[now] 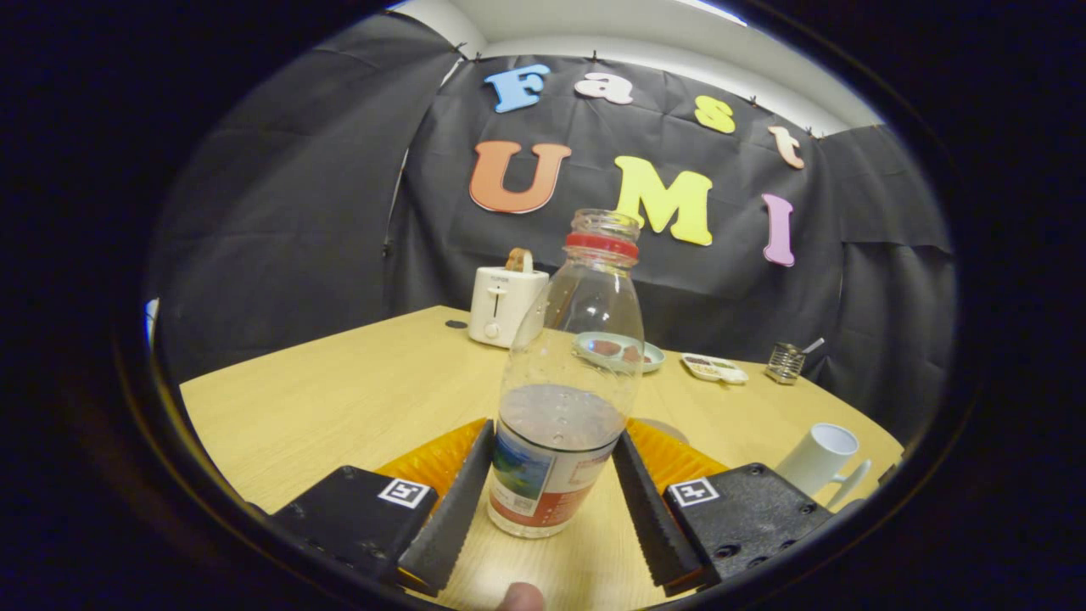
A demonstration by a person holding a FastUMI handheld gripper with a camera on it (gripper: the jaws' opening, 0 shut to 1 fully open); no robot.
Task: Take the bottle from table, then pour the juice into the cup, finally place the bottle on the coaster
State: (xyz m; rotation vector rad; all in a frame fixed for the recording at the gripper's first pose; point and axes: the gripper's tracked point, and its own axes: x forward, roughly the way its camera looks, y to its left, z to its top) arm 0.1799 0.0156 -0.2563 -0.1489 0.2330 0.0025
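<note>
Between the jaws of the gripper (553, 501) stands the clear plastic bottle with a red neck ring and a printed label (564, 399), upright on the pale wooden worktop (339, 399); its cap is off and the dark juice fills only its lower part, roughly to the top of the label. The jaws stand partly open, one finger to each side of the bottle's labelled base, very close to it; whether either finger actually presses on the plastic I cannot tell, so I would not call it gripped yet.

Right of the bottle and a little nearer than its far side sits the white ceramic cup with a handle (821, 458); behind the bottle lie a pale green plate with reddish food (618, 350), a small white dish (715, 367) and a little metal holder (786, 362); behind it to the left is a white toaster holding a slice of bread (506, 305). A round brownish edge just right of the bottle's base may be the coaster, but it is mostly hidden.

By my judgement the bottle is light, being mostly empty, and thin-walled, so it will dent under a hard squeeze; the smooth plastic may slip; the open mouth means any tilt spills. The labelled band, where liquid backs the wall, looks the firmest place to hold.
</note>
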